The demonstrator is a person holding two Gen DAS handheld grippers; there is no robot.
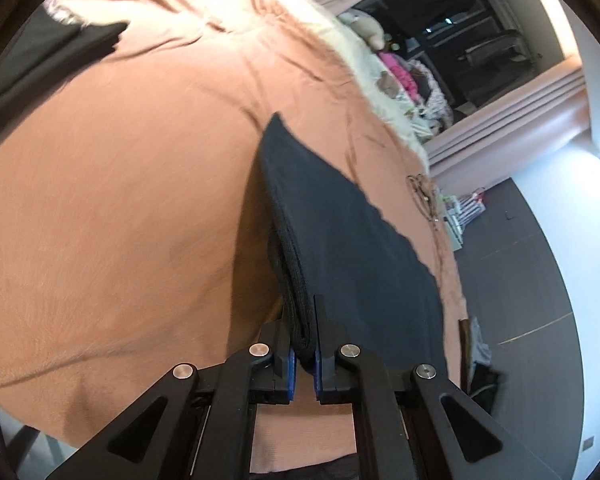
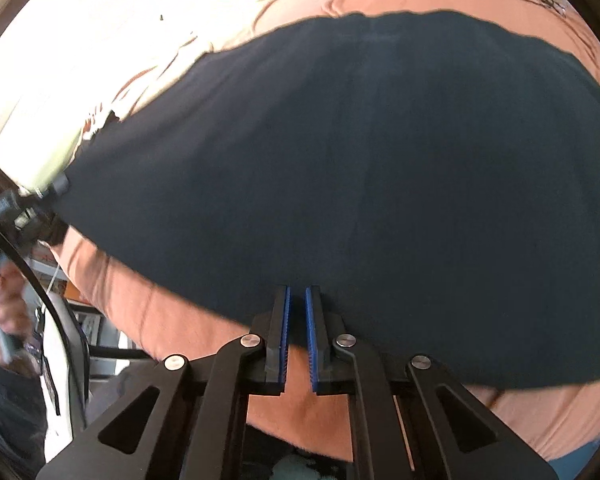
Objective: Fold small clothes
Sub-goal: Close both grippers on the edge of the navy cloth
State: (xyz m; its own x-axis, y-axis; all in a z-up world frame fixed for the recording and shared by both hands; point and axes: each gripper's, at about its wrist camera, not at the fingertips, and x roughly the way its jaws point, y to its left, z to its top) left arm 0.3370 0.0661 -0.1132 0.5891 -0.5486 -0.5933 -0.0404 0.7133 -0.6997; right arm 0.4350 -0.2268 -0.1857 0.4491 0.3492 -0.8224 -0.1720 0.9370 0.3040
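A dark navy garment (image 2: 360, 152) lies spread on a salmon bed sheet (image 2: 148, 308). In the right wrist view it fills most of the picture. My right gripper (image 2: 297, 294) is at its near edge, blue pads close together with the thin hem pinched between them. In the left wrist view the same garment (image 1: 340, 216) is seen edge-on, lifted off the sheet (image 1: 120, 200) and casting a shadow to its left. My left gripper (image 1: 302, 320) is shut on a thick, doubled edge of it.
A second dark garment (image 1: 40, 60) lies at the sheet's far left. A cream fuzzy blanket (image 1: 352, 52) borders the far side of the bed. Dark floor (image 1: 520, 260) drops away on the right. A person's hand (image 2: 4, 304) shows at the left.
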